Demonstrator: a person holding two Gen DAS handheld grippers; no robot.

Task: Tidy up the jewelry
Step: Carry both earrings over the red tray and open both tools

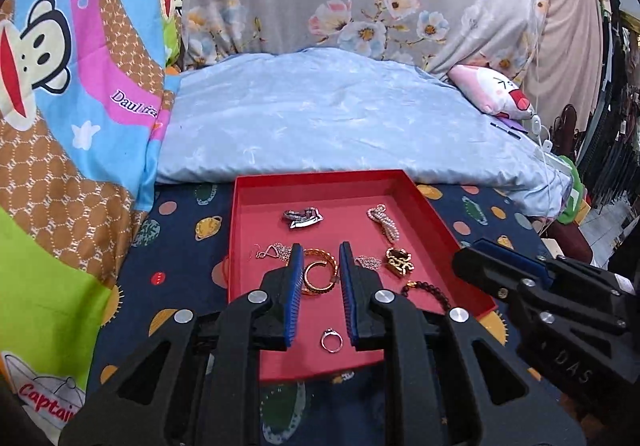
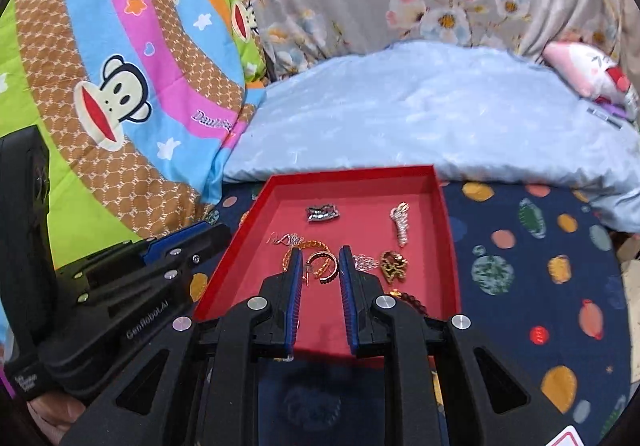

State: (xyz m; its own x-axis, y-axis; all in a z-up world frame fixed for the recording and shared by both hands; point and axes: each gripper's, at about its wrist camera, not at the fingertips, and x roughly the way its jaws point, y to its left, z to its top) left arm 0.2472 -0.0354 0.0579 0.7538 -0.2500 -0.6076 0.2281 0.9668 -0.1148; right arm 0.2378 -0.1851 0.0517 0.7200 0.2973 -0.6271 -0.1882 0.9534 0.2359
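Observation:
A red tray (image 1: 400,182) lies on the bed and holds several jewelry pieces: a gold bracelet (image 1: 320,274), a silver ring (image 1: 331,340), a silver brooch (image 1: 303,217), a pearl piece (image 1: 383,220), a gold and black charm (image 1: 399,261), a dark bead bracelet (image 1: 430,292) and a thin chain (image 1: 274,252). My left gripper (image 1: 320,252) is open above the gold bracelet. My right gripper (image 2: 320,256) is open above the same bracelet (image 2: 322,266) in the tray (image 2: 444,214). The right gripper also shows in the left wrist view (image 1: 476,252). The left gripper shows in the right wrist view (image 2: 200,234).
The tray rests on a dark blue planet-print sheet (image 1: 180,246). A light blue pillow (image 1: 340,118) lies behind it. A cartoon monkey quilt (image 1: 60,106) rises at left. A pink plush toy (image 1: 496,90) and a white cable (image 1: 540,134) are at right.

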